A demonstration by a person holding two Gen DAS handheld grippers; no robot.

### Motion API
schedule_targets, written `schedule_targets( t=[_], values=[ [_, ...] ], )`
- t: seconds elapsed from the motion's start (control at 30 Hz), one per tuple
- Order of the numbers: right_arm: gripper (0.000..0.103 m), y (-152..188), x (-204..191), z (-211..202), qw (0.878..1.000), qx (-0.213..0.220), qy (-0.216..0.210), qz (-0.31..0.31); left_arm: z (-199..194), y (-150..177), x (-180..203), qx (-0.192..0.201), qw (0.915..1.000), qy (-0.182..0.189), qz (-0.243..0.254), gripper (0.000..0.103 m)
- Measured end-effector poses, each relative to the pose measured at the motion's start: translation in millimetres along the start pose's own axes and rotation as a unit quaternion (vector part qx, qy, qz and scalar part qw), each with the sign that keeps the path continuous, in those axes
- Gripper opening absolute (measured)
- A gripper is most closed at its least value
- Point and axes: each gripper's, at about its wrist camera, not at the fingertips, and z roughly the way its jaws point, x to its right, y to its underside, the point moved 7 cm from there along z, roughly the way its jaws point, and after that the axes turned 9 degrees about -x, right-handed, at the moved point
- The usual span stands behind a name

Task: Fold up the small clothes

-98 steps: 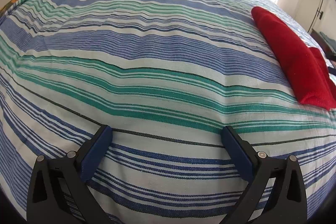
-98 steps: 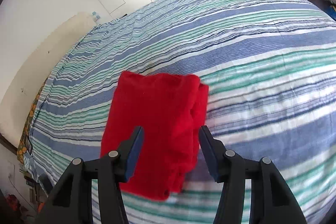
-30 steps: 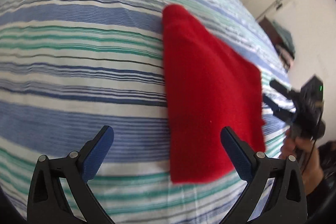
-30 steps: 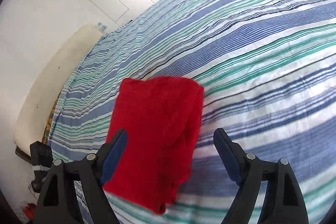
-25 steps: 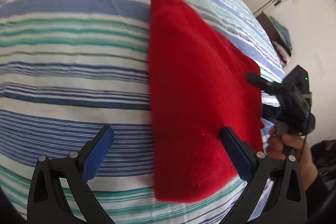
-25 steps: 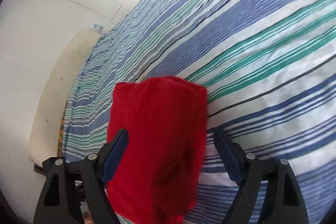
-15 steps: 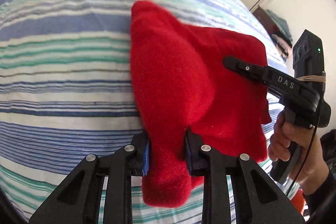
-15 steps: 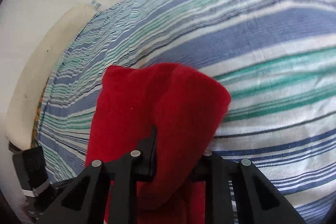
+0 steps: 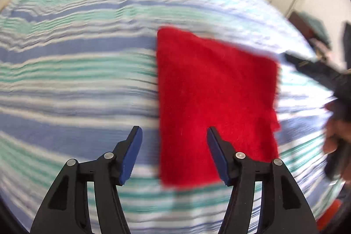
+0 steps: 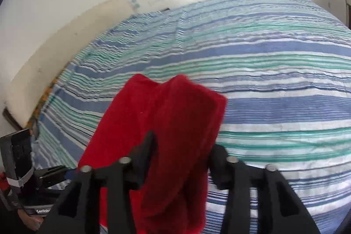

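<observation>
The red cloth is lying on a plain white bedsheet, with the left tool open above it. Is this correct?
Not quite. The left wrist view shows the red cloth on a striped bedsheet in blue, green and white, not a plain white one. The left tool is indeed open above it.

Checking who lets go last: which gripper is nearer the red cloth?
Right. The right gripper straddles a raised fold of the red cloth, its jaws just opened. The left gripper hangs above the cloth's near left edge, jaws apart.
</observation>
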Motion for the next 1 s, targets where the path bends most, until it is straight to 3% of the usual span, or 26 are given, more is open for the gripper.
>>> schedule_targets(
  t=[0.07, 0.13, 0.17, 0.27, 0.37, 0.47, 0.67, 0.77, 1.0],
  values=[
    [0.079, 11, 13, -17, 0.999, 0.017, 0.029, 0.020, -9, 18, -2, 0.014, 0.9999, -0.006, 0.004, 0.070],
    [0.095, 28, 19, -37, 0.998, 0.024, 0.058, 0.024, -26, 39, -4, 0.035, 0.9988, -0.033, 0.005, 0.083],
    [0.098, 39, 19, -49, 0.997, 0.026, 0.073, 0.019, -34, 49, -8, 0.042, 0.9981, -0.044, 0.007, 0.084],
    [0.102, 81, 6, -81, 0.994, 0.013, 0.105, -0.019, -54, 81, -5, 0.033, 0.9973, -0.063, 0.018, 0.095],
    [0.102, 135, -12, -109, 0.991, -0.004, 0.124, -0.045, -73, 114, 0, 0.031, 0.9942, -0.099, 0.031, 0.096],
    [0.102, 177, -29, -128, 0.991, -0.009, 0.133, -0.030, -88, 131, 4, 0.039, 0.9913, -0.119, 0.040, 0.097],
    [0.102, 253, -63, -150, 0.989, -0.041, 0.141, -0.021, -120, 160, -1, 0.035, 0.9956, -0.086, 0.011, 0.097],
    [0.102, 269, -82, -160, 0.990, -0.052, 0.127, -0.036, -133, 167, -3, 0.034, 0.9963, -0.079, 0.005, 0.097],
    [0.102, 265, -120, -207, 0.993, -0.009, 0.105, -0.047, -163, 180, -10, 0.040, 0.9947, -0.095, -0.001, 0.102]
  ],
)
